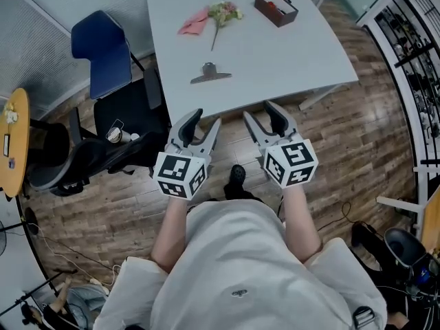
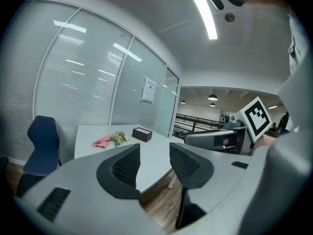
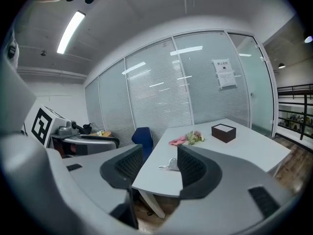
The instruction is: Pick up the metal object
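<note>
With the left tongs [image 1: 208, 117] and right tongs [image 1: 258, 111] open and empty, advance one to the metal object [image 1: 210, 73] well ahead on the table [image 1: 289, 60], straddling it squarely before closing.

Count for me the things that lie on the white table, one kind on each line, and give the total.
Silver metal clip: 1
Pink crumpled cloth: 1
Small bunch of flowers: 1
Dark brown rectangular box: 1
Total: 4
</note>
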{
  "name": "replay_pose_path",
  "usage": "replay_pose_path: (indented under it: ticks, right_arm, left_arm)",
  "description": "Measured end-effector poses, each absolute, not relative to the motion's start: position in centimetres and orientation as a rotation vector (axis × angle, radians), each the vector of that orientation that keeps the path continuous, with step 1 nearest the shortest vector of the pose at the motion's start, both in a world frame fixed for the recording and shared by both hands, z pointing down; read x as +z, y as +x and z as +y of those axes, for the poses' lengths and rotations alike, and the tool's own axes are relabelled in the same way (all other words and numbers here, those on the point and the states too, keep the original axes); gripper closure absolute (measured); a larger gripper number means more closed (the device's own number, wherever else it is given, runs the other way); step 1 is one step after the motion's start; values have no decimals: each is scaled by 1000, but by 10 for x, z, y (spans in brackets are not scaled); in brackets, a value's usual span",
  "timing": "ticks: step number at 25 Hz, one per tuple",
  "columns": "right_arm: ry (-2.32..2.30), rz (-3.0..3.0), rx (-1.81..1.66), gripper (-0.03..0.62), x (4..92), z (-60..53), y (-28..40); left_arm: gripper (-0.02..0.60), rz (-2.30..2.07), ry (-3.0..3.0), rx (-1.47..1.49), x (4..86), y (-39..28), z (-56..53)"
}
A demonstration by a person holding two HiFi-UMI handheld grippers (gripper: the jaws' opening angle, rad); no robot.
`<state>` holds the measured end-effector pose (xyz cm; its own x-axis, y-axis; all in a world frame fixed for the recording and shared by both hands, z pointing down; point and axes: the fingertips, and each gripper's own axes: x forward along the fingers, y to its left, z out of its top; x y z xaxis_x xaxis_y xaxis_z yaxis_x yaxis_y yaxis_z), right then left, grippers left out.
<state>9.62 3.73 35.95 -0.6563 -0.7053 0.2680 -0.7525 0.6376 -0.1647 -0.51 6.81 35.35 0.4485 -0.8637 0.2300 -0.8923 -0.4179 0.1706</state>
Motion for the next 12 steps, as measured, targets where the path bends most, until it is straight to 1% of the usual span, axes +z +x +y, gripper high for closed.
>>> replay_pose_path:
  ticks: [12]
  right_arm:
    - [1118, -2698, 430, 378, 373, -7, 118]
  left_arm:
    - [385, -1540, 2411, 179, 360, 30, 25]
